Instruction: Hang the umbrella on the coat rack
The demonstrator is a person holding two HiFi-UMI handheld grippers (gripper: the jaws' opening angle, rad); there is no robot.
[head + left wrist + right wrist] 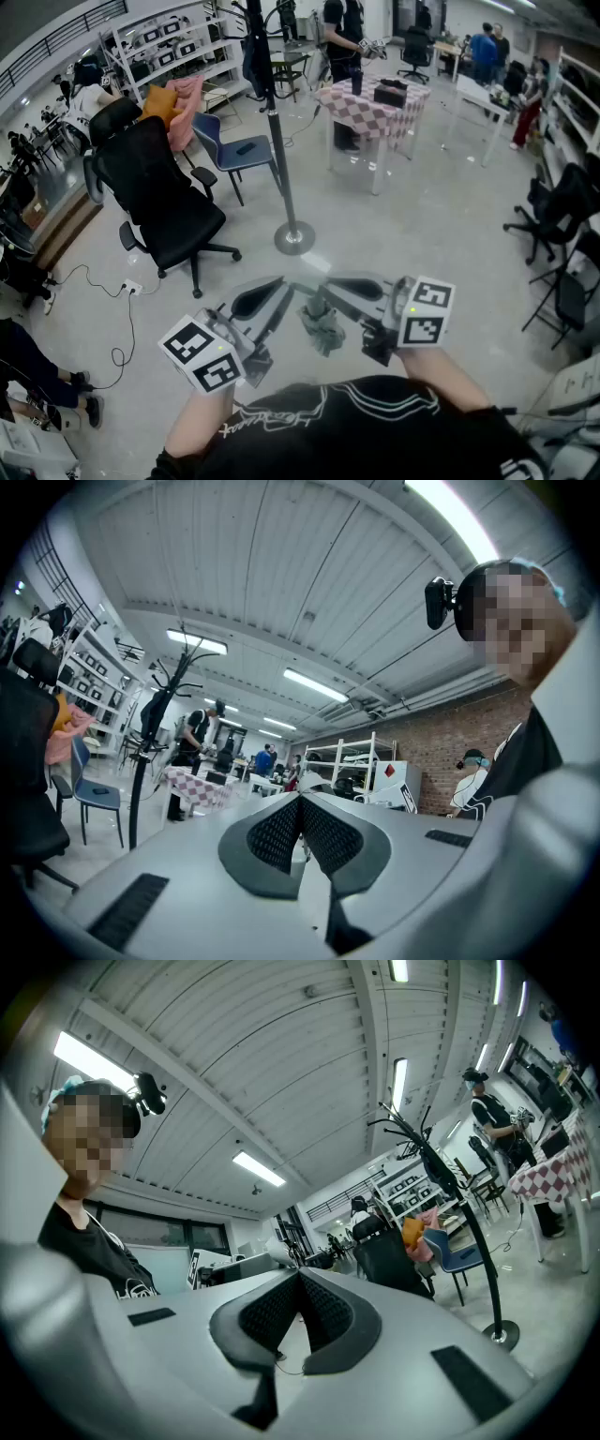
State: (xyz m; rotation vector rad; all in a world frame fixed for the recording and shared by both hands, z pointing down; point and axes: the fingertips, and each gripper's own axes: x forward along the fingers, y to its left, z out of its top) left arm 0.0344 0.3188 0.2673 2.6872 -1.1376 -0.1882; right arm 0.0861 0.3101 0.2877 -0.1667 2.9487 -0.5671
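The coat rack (278,141) stands on its round base in the middle of the floor, a few steps ahead of me. A dark folded umbrella (255,52) hangs from its top. The left gripper view shows the rack (141,761) at the left with the umbrella (155,714) on it. The right gripper view has the rack (464,1218) and umbrella (437,1174) at the right. My left gripper (272,300) and right gripper (342,292) are held close to my chest, tips turned toward each other. Both are shut with nothing between the pads (300,799) (300,1274). A grey crumpled thing (323,330) shows between them; I cannot tell what it is.
A black office chair (164,202) and a blue chair (234,150) stand left of the rack. A table with a checked cloth (370,108) is behind it to the right, with a person (342,37) beside it. Cables (117,309) trail on the floor at the left. More chairs (562,234) stand at the right.
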